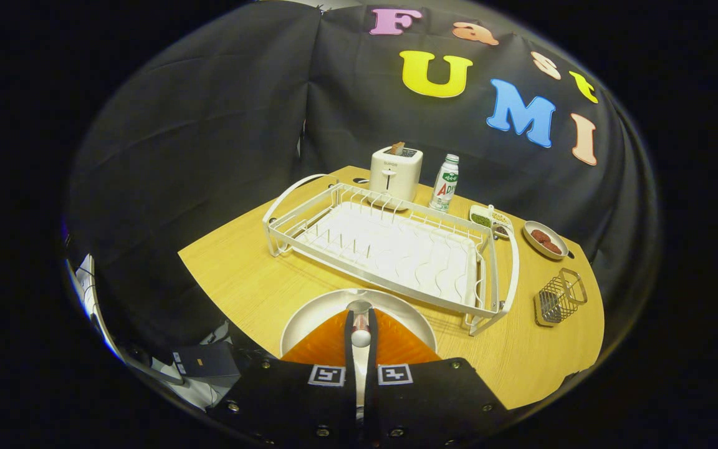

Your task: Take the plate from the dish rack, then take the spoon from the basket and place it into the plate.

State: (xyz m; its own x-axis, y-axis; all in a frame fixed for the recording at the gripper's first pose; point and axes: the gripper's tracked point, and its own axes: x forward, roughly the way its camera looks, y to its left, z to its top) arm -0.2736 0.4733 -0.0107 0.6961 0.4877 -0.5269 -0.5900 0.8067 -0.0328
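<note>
Gripper (360, 324) fingers are pinched onto the spoon (360, 329), holding it over the plate (309, 315) on the desk (240, 274). Beyond sits the empty white dish rack (390, 246), with the small wire basket (558, 298) off right.
</note>
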